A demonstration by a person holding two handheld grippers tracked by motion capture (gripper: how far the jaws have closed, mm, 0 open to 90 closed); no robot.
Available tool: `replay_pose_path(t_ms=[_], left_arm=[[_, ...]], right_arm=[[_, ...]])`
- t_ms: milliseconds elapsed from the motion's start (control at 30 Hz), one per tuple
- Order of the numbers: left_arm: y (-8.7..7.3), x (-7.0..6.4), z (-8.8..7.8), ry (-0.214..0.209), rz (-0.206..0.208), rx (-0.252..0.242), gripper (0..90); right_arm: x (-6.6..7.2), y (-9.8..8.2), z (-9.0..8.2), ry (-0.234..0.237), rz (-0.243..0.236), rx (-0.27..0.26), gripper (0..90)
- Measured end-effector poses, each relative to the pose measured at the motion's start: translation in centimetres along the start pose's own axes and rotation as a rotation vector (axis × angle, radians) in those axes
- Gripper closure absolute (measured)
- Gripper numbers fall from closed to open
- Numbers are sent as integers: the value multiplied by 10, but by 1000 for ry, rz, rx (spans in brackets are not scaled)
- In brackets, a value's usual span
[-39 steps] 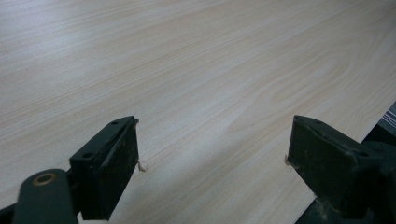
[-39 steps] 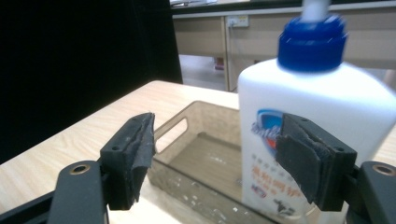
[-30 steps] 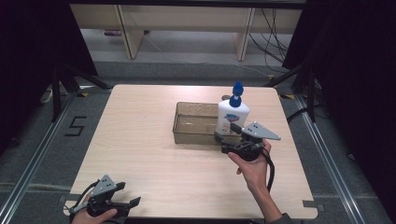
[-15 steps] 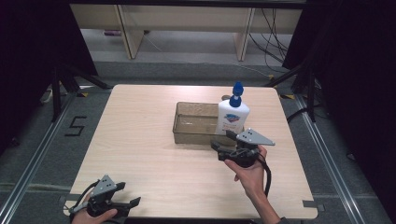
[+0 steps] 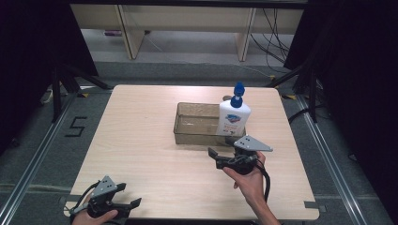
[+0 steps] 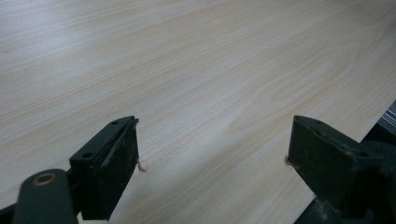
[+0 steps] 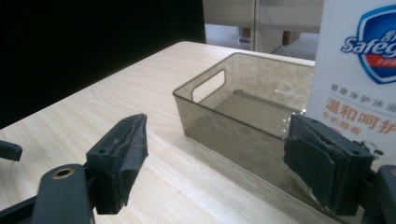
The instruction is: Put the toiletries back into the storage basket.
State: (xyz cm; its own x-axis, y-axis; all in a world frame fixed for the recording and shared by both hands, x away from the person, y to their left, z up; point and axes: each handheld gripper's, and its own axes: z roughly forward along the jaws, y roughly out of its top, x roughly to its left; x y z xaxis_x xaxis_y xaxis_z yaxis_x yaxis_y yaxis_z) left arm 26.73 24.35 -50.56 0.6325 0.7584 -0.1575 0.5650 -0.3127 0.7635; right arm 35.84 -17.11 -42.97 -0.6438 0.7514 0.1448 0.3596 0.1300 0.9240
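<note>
A brown see-through bin (image 5: pixel 195 125) sits at the middle of the light wood table (image 5: pixel 136 122). A white soap bottle with a blue pump (image 5: pixel 233 117) stands upright at the bin's right end, apparently inside it. My right gripper (image 5: pixel 215 158) hovers just in front of the bin, open and empty, its jaws pointing left. In the right gripper view the bin (image 7: pixel 243 112) and the bottle (image 7: pixel 359 74) lie ahead of the open right gripper (image 7: pixel 217 135). My left gripper (image 5: pixel 129 194) is at the table's near left corner, open with nothing in it. In its own view, bare wood (image 6: pixel 187 60) lies between the left gripper (image 6: pixel 212 140) jaws.
The table's near edge runs just under the left hand (image 5: pixel 89 216). A cable (image 5: pixel 267 180) trails from the right gripper along the forearm. Dark curtains and stand legs (image 5: pixel 61 79) flank the table, and shelving (image 5: pixel 187 23) stands beyond its far edge.
The right gripper has drawn back from the bottle toward the near edge and slightly left. The left gripper has not moved.
</note>
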Motion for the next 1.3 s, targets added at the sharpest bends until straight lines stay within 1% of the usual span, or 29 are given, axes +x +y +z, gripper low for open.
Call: replay_pose_path(t_ms=[33,67,133,233,267,333,367,400,433,467,500,567,600,667,700,733,767,800,833,867,900,933,967,1033,1067,1100,1200,1267,1300], left_arm=[[0,-1,1,-2,-12,-16,156],[0,0,0,-1,4,-1,156],[0,0,0,0,2,-2,156],[0,0,0,1,1,-1,156],[0,0,0,-1,3,0,156],[0,0,0,0,3,0,156],[0,0,0,0,2,-4,156],[0,1,0,0,6,-3,156],[0,1,0,0,5,-3,156],[0,1,0,0,5,-4,156],[0,0,0,0,5,-2,156],[0,0,0,-1,4,0,156],[0,0,0,0,5,1,156],[0,1,0,0,6,-3,156],[0,1,0,0,6,-3,156],[0,0,0,1,5,1,156],[0,0,0,1,5,2,156],[0,0,0,0,5,1,156],[0,0,0,1,5,2,156],[0,0,0,1,5,2,156],[0,0,0,1,5,2,156],[0,0,0,1,5,2,156],[0,0,0,1,5,1,156],[0,0,0,1,5,1,156],[0,0,0,1,5,1,156],[0,0,0,2,-1,1,156],[0,0,0,2,1,1,156],[0,0,0,2,4,1,156],[0,0,0,2,1,1,156]], right_arm=[[0,-1,0,-5,0,0,209],[0,-1,0,-14,-26,-7,204],[3,-3,-1,8,16,9,203],[4,-5,-2,8,12,9,199],[3,-6,-1,21,-12,-9,198],[5,-7,-2,13,-1,2,196],[4,-8,-2,9,-29,-7,195],[6,-9,-1,29,-9,-4,192],[7,-10,-3,25,5,14,192],[7,-11,-2,41,0,16,191],[7,-11,-3,27,-17,9,190],[8,-13,-2,50,-5,5,186],[8,-13,-3,37,-16,8,181],[11,-15,-3,59,18,24,181],[11,-16,-4,64,9,34,180],[13,-17,-5,51,22,31,179],[11,-18,-3,50,-8,13,176],[11,-18,-4,55,-14,19,175],[12,-19,-3,73,1,22,173],[14,-21,-4,69,16,32,169],[14,-21,-5,62,-2,37,165],[14,-21,-4,65,2,33,164],[13,-22,-4,57,-22,26,163],[14,-23,-4,65,-9,26,159],[15,-24,-4,86,13,38,158],[17,-25,-4,84,31,43,157],[17,-26,-6,80,10,49,155],[18,-27,-6,95,15,55,156],[18,-27,-7,85,8,55,156]])
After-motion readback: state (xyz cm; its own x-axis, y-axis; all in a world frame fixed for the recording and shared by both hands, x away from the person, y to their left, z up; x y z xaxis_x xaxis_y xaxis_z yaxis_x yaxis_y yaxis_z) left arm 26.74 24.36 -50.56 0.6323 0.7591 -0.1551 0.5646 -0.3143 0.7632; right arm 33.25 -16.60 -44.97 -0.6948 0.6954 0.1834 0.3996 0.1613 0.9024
